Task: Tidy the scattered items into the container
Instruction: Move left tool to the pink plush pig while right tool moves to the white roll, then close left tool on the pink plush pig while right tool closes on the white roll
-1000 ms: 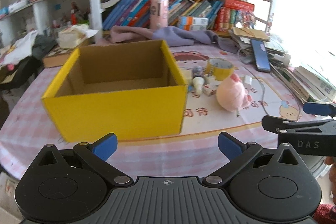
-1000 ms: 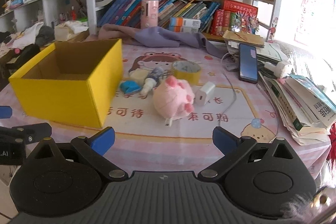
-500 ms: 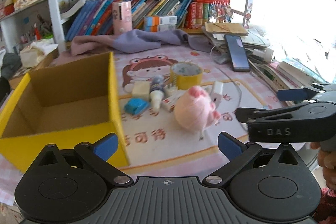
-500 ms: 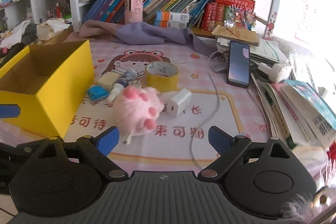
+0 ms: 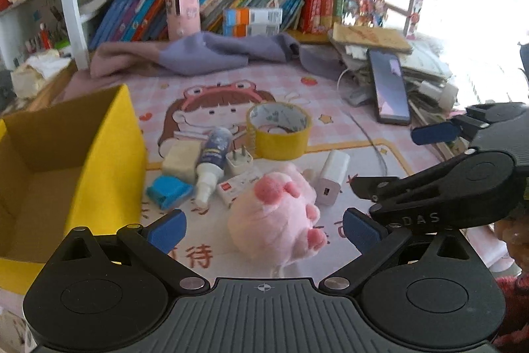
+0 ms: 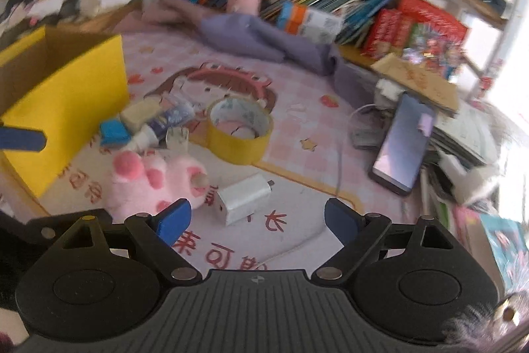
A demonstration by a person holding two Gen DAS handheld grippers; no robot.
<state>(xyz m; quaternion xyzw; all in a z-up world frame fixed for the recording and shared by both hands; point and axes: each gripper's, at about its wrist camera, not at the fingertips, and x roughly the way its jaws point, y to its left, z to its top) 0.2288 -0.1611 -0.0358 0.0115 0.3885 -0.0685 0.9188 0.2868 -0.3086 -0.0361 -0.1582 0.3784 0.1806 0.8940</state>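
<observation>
A yellow cardboard box (image 5: 109, 161) (image 6: 82, 95) stands open at the left. Beside it lie a pink plush pig (image 5: 277, 214) (image 6: 155, 184), a white charger (image 5: 332, 177) (image 6: 244, 199), a yellow tape roll (image 5: 279, 131) (image 6: 239, 128), a spray bottle (image 5: 211, 164) (image 6: 162, 124), a blue item (image 5: 168, 192) (image 6: 114, 133), a white plug (image 5: 239, 162) and a pale block (image 5: 182, 157). My left gripper (image 5: 263, 229) is open just before the pig. My right gripper (image 6: 258, 217) is open over the charger; it also shows in the left wrist view (image 5: 463, 184).
A phone (image 5: 390, 88) (image 6: 403, 141) lies on stacked papers at the right with a cable (image 5: 373, 141) trailing off. A purple cloth (image 5: 205, 55) lies at the back under bookshelves (image 5: 264, 5). The pink mat (image 5: 363, 108) covers the table.
Both grippers have swung right and forward, away from the box toward the scattered items. The pig and charger are now closer. Both stay open.
</observation>
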